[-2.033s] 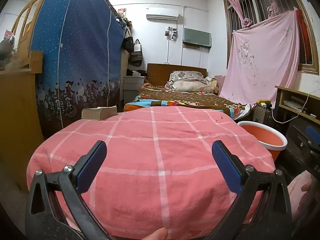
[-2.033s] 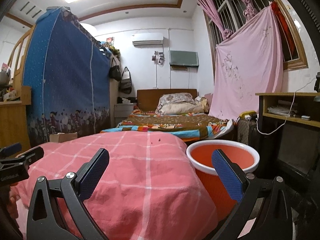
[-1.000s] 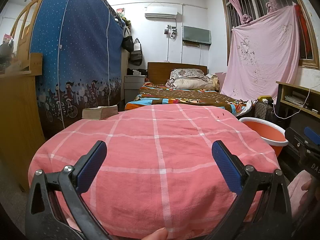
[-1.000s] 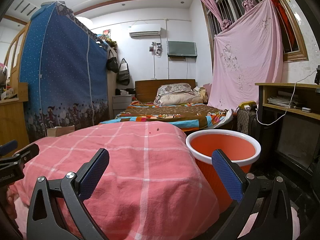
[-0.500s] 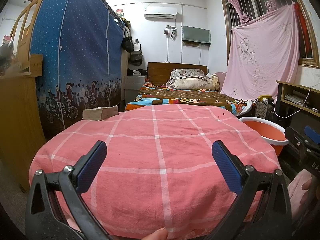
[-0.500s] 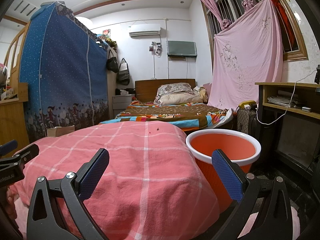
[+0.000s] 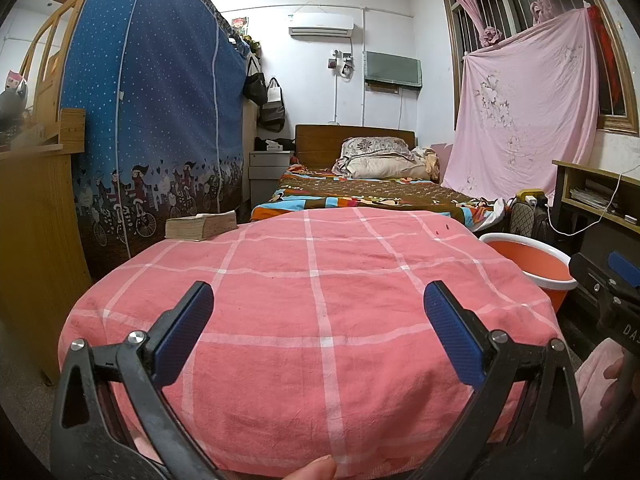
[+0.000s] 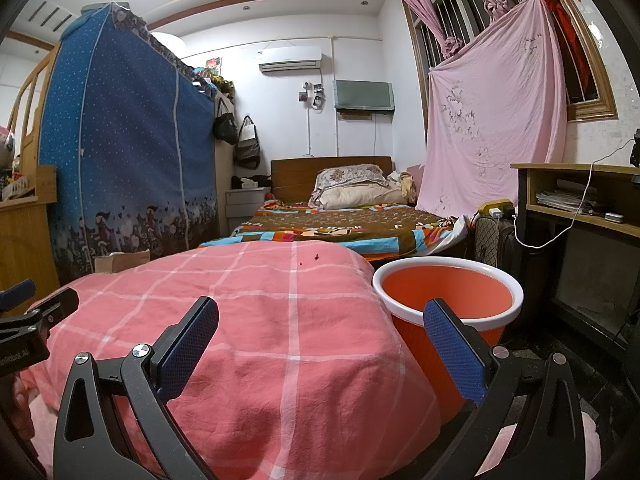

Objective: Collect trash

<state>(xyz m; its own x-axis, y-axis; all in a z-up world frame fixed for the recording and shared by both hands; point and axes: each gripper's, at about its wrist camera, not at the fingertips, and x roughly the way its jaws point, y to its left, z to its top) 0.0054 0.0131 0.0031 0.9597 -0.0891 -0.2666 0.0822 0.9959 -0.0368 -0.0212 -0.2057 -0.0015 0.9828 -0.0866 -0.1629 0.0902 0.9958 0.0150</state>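
White-walled bedroom (image 8: 360, 120), bed (image 8: 352, 228), apparently curtained window (image 8: 500, 40).

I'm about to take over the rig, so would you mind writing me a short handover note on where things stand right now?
Left gripper: open, holding nothing, hovering over the near edge of the pink checked cloth.
Right gripper: open, holding nothing, pointing at the cloth's right edge.
Orange bin: on the floor just right of the cloth; what shows of its inside looks empty.
Trash: only small dark red specks near the cloth's far edge; too small to identify.
Done: nothing visibly collected.
Left: pick up the specks, probably with the right gripper, and drop them in the bin.
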